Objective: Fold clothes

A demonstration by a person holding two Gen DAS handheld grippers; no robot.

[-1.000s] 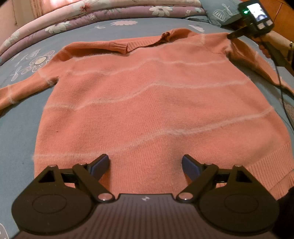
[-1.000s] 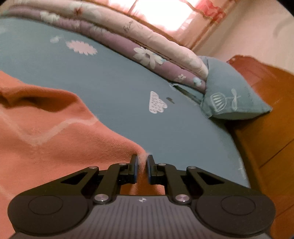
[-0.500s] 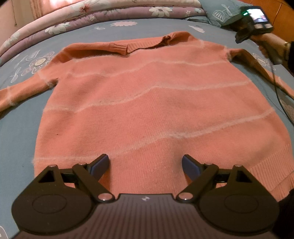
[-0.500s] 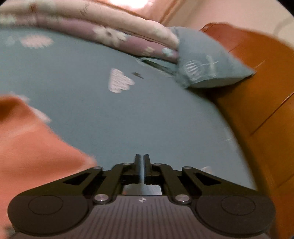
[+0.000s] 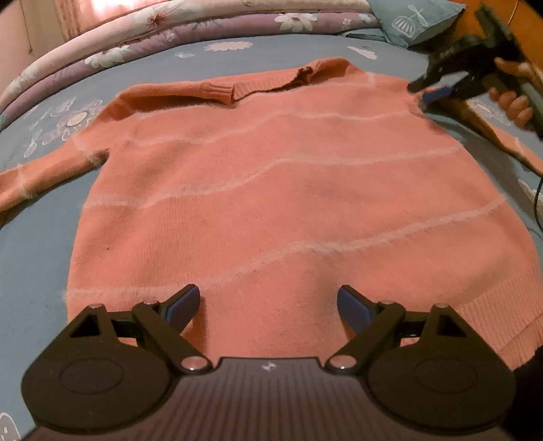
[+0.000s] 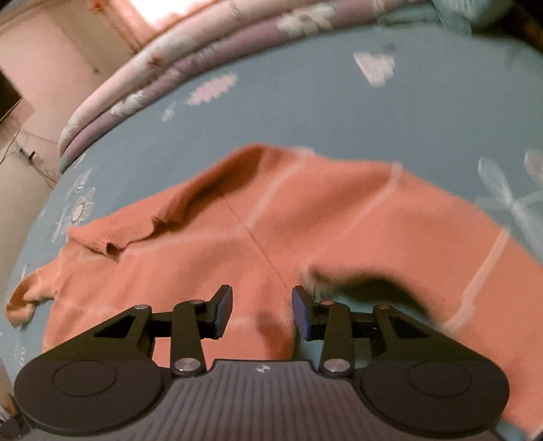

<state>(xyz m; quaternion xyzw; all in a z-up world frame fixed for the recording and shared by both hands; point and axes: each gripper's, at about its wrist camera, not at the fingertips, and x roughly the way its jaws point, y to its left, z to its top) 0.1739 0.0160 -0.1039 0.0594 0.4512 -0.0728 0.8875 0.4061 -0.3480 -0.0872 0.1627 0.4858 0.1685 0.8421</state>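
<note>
An orange knitted sweater (image 5: 271, 186) with pale stripes lies flat on the blue bedsheet (image 5: 34, 237), collar at the far side and both sleeves spread outwards. My left gripper (image 5: 268, 295) hovers over the hem, wide open and empty. A hand holds my right gripper (image 5: 424, 93) at the sweater's far right shoulder. In the blurred right wrist view the right gripper (image 6: 262, 295) hangs over the sweater (image 6: 237, 254) where the right sleeve joins the body. Its jaws are opening, and the knit lies below them, not pinched.
Folded floral quilts (image 5: 169, 30) lie along the far side of the bed, with a blue pillow (image 5: 414, 17) at the far right corner. A black cable (image 5: 536, 203) trails at the right edge. A wall and floor (image 6: 20, 142) show beyond the bed's left side.
The right gripper let go of the shoulder edge, swung away over the bare sheet, then turned back over the sweater with its jaws parted. The left gripper has not moved.
</note>
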